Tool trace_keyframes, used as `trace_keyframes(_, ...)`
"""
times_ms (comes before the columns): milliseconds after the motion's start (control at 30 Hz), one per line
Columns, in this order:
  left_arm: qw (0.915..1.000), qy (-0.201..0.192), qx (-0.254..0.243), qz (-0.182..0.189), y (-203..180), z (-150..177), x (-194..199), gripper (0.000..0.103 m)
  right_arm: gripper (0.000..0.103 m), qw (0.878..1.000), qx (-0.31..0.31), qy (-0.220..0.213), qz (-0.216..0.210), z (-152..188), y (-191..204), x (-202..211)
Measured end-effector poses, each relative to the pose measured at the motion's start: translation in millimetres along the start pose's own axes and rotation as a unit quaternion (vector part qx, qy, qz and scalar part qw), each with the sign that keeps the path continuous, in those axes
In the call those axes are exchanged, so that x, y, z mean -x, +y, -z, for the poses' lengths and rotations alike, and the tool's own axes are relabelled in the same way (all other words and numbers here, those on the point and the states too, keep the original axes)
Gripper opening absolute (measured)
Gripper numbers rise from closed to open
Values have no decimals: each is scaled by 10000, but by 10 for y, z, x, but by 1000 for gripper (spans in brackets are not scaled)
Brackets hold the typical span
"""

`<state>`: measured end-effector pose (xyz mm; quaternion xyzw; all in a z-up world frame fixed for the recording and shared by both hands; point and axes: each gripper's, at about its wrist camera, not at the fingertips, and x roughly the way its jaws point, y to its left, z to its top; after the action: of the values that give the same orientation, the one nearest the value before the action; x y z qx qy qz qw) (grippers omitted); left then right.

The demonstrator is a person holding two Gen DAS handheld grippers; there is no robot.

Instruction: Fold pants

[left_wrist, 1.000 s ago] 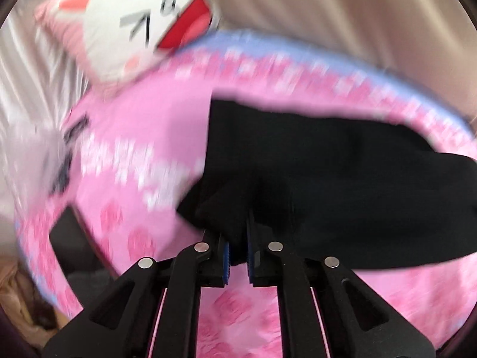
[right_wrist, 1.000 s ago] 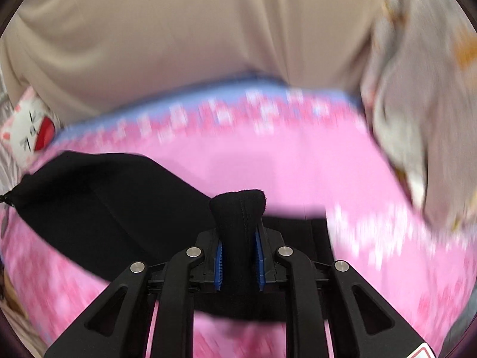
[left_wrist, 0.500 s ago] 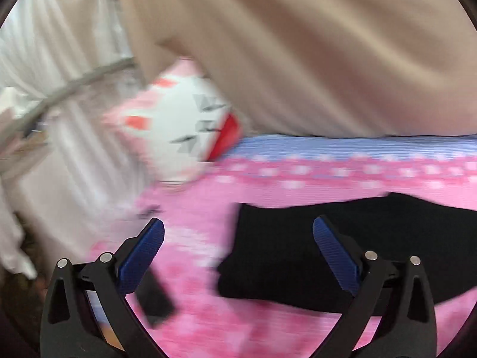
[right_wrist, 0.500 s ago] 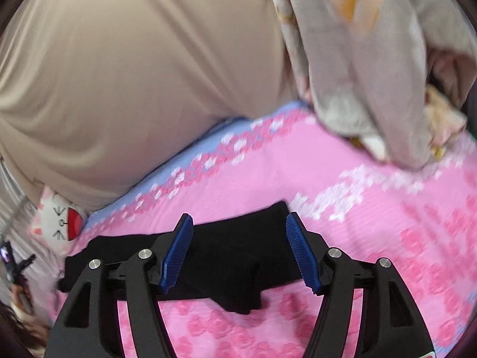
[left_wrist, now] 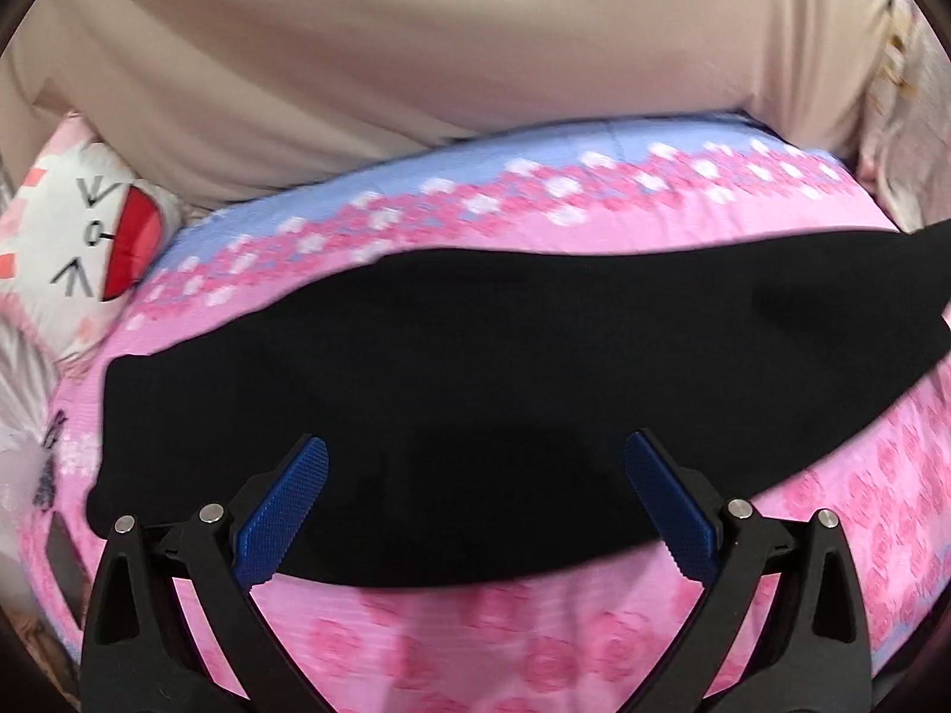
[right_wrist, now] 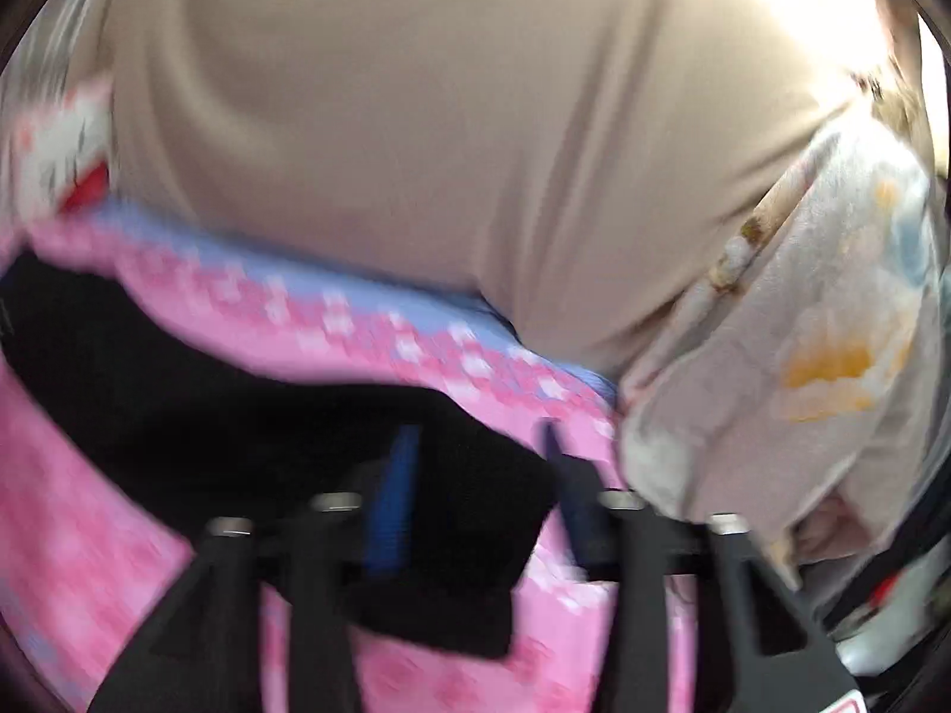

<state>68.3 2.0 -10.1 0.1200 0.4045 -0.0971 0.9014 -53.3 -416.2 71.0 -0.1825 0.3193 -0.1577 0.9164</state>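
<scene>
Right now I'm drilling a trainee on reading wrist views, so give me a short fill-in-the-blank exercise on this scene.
1. The pants are ____ in colour.
2. The left gripper has its jaws ____, gripping nothing.
3. The pants lie on a ____ floral bedsheet.
4. The cat-face pillow has a ____ open mouth.

Missing words: black; open; pink; red

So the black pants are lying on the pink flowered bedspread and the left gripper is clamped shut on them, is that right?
Not quite. The left gripper is open, its blue pads spread wide over the black pants, as the left wrist view shows. The pants do lie on the pink flowered bedspread.
</scene>
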Motion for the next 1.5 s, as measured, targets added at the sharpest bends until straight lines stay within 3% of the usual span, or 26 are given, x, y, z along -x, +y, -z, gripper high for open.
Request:
trace_keyframes(67, 9999, 66, -70, 49, -53, 70, -12, 98, 69, 9969, 211, 738, 163, 424, 53, -163)
trace_keyframes(100, 9999, 107, -121, 18, -68, 81, -26, 98, 68, 9905, 153, 1344, 255, 776, 42, -249)
trace_keyframes(167, 9996, 182, -206, -65, -79, 93, -59, 98, 68, 9858, -150, 1627, 375, 1056, -39, -211)
trace_keyframes(267, 9993, 200, -298, -78, -132, 25, -108, 98, 71, 9799, -1503, 1313, -53, 1090, -341, -19)
trace_keyframes(333, 9995, 146, -285, 56, -224, -40, -90, 98, 71, 9605, -2514, 1035, -591, 962, -577, -39)
trace_keyframes(433, 9992, -10, -280, 293, -386, -97, 4, 98, 71, 9306, -3245, 1165, -1227, 794, -737, -442)
trace_keyframes(500, 9988, -85, -346, 348, -469, -99, 55, 98, 69, 9266, -3155, 1432, -1461, 798, -602, -739)
trace_keyframes(533, 9987, -102, -382, 330, -489, -86, 72, 98, 53, 9271, -3017, 1616, -1529, 786, -505, -882)
trace_keyframes(567, 9987, -99, -407, 299, -492, -78, 76, 98, 27, 9276, -2851, 1832, -1571, 795, -373, -1042)
trace_keyframes(600, 9988, -73, -430, 211, -469, -59, 74, 98, 22, 9320, -2540, 2154, -1428, 788, -212, -1228)
trace_keyframes(633, 9990, -46, -420, 118, -418, -47, 65, 98, 6, 9406, -2382, 2080, -1237, 756, -175, -1253)
trace_keyframes(700, 9994, -22, -333, -22, -300, -38, 63, 98, 7, 9530, -2326, 1602, -1097, 520, -255, -1098)
trace_keyframes(800, 9998, 55, -82, -165, -77, -20, 7, 98, 8, 9720, -2188, 688, -513, 152, -504, -800)
trace_keyframes(867, 9997, 114, 36, -200, -4, -5, -48, 98, 22, 9759, -1999, 789, -381, 129, -547, -930)
trace_keyframes(967, 9994, 178, 184, -244, 88, 41, -114, 98, 24, 9654, -1777, 1879, 339, 504, -494, -1404)
trace_keyframes(1000, 9991, 216, 236, -294, 144, 65, -123, 98, 24, 9577, -2085, 1951, 359, 618, -515, -1404)
trace_keyframes(1100, 9984, 275, 277, -398, 273, 117, -151, 98, 25, 9485, -2893, 1291, -57, 680, -483, -1059)
trace_keyframes(1167, 9979, 306, 332, -473, 351, 132, -191, 98, 25, 9520, -2851, 1099, -192, 615, -322, -879)
trace_keyframes(1267, 9976, 291, 510, -372, 426, 113, -231, 98, 22, 9520, -2690, 1397, -429, 672, -162, -956)
trace_keyframes(1333, 9977, 235, 527, -363, 432, 110, -225, 98, 20, 9470, -2582, 1909, -51, 816, -111, -1165)
trace_keyframes(1433, 9976, 179, 527, -410, 454, 99, -215, 98, 30, 9336, -3208, 1597, 49, 669, -65, -937)
trace_keyframes(1500, 9977, 111, 546, -382, 484, 96, -205, 98, 30, 9387, -3204, 1252, -212, 422, 156, -771)
